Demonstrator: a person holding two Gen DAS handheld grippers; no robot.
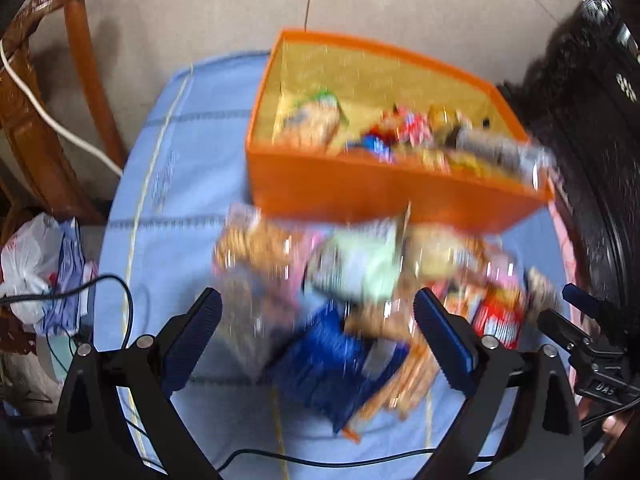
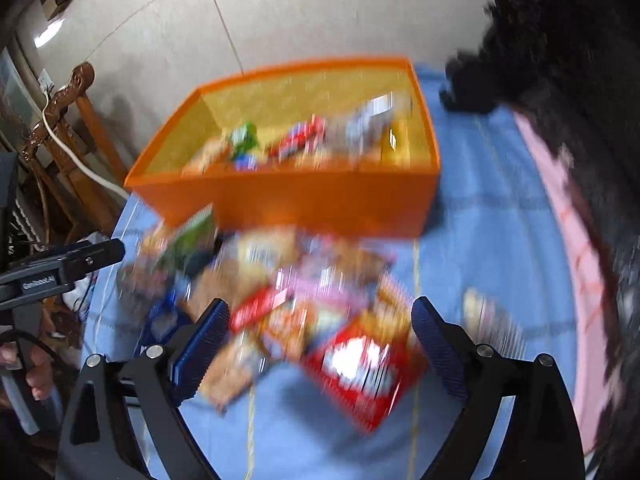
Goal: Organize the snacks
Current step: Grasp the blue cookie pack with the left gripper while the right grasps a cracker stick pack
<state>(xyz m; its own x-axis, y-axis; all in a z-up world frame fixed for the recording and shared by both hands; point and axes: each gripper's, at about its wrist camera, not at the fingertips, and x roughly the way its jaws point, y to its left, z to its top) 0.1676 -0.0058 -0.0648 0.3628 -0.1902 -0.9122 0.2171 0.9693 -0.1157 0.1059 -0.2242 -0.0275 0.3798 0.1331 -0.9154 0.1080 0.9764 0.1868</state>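
Note:
An orange box (image 1: 384,196) stands on a blue cloth (image 1: 188,184) and holds several snack packets (image 1: 404,136). In front of it lies a blurred heap of loose packets (image 1: 360,264). My left gripper (image 1: 320,338) hangs open over the heap's near side, with a dark blue packet (image 1: 328,364) below the gap and neither pad touching it. In the right wrist view the orange box (image 2: 288,196) stands behind the same heap. My right gripper (image 2: 316,344) is open above a red packet (image 2: 360,372), its pads apart from it. Each view shows the other gripper at its edge.
A carved wooden chair (image 1: 48,92) with a white cable (image 1: 60,128) stands left of the table. A plastic bag (image 1: 32,264) lies below it. A black furry mass (image 2: 568,80) and a pink cloth edge (image 2: 576,264) bound the right side. A black cable (image 1: 320,462) crosses the near cloth.

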